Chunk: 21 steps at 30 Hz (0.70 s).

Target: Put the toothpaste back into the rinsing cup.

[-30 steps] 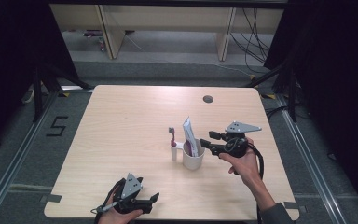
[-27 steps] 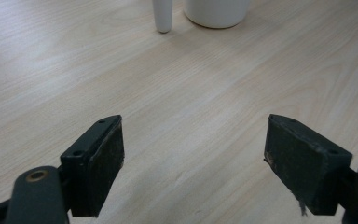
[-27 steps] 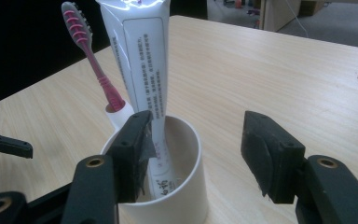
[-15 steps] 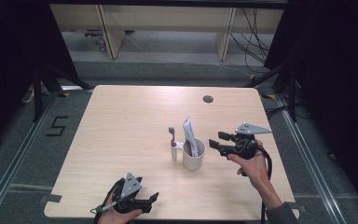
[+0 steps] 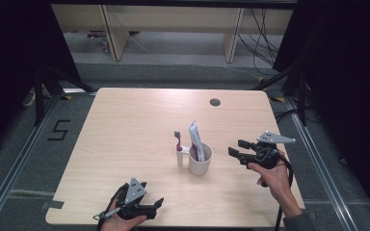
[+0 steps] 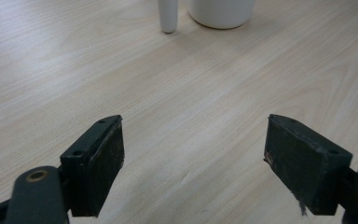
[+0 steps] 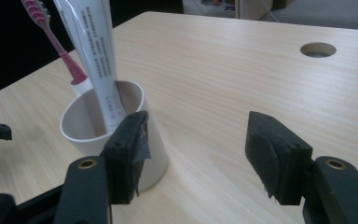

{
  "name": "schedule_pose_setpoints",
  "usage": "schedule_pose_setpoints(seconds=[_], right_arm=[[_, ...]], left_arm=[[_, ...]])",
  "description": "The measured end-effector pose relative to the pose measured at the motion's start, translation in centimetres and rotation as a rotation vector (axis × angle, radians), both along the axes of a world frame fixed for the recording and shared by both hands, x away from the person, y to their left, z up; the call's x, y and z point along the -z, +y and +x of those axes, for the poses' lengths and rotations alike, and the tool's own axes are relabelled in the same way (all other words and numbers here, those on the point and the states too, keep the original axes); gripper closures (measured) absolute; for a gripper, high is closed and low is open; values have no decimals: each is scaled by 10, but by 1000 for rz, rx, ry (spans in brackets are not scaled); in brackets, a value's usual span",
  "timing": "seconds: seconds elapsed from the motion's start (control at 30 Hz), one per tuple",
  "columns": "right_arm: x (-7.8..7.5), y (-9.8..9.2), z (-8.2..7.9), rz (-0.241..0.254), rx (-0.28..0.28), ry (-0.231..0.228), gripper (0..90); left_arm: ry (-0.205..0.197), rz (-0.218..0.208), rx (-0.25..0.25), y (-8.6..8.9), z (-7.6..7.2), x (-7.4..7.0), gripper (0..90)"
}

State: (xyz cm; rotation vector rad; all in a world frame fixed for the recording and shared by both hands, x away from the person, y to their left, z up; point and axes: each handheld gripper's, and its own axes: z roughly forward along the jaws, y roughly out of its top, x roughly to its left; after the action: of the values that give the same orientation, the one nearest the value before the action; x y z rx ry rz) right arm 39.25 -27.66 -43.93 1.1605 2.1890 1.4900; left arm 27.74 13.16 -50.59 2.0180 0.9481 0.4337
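While the white cup (image 5: 200,160) stands mid-table (image 5: 125,125) holding a toothpaste tube (image 5: 195,139), the right gripper (image 5: 238,148) sits just beside it, jaws having just been opening, empty; the left gripper (image 5: 157,204) rests near the front edge, jaws wide, empty.

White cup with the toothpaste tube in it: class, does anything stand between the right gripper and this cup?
No. The right gripper, jaws open and empty, faces the white cup across bare table. The toothpaste tube stands inside the cup; the toothbrush stands beyond it.
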Motion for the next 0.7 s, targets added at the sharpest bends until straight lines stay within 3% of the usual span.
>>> schedule_pose_setpoints(seconds=[0.13, 0.17, 0.2, 0.27, 0.3, 0.37, 0.43, 0.57, 0.6, 0.63, 0.67, 0.7], right_arm=[[3, -7, 1, -21, 25, -12, 397], [5, -8, 3, -42, 22, -34, 397], [5, -8, 0, -27, 26, 11, 396], [6, -10, 2, -43, 24, -3, 397], [6, -10, 2, -51, 24, -9, 398], [8, -10, 2, -71, 28, -20, 396], [10, -8, 1, -45, 24, 30, 396], [12, -9, 1, -87, 21, -12, 395], [12, -7, -2, -67, 25, 28, 394], [12, -9, -2, -92, 19, -7, 392], [13, -8, -5, -83, 25, 14, 391], [13, -10, -5, -90, 25, -3, 388]], left_arm=[[0, -4, 0, -1, 0, 1, 196], [-3, -11, -1, -2, -1, 1, 196], [-2, 5, 5, -1, -1, 0, 196], [-4, 0, -2, -1, -2, 0, 196], [-7, 18, 2, 1, -1, -1, 196], [-4, -14, -15, -1, -2, 0, 196], [-5, -4, -8, 1, -3, 0, 196], [-9, 12, 3, 3, -3, 0, 196], [-10, 4, -4, 2, -4, 0, 196], [-9, 7, -2, 2, -4, 0, 196], [-9, 11, -3, 2, -4, 0, 196], [-14, 0, 2, 2, -3, 1, 196]])
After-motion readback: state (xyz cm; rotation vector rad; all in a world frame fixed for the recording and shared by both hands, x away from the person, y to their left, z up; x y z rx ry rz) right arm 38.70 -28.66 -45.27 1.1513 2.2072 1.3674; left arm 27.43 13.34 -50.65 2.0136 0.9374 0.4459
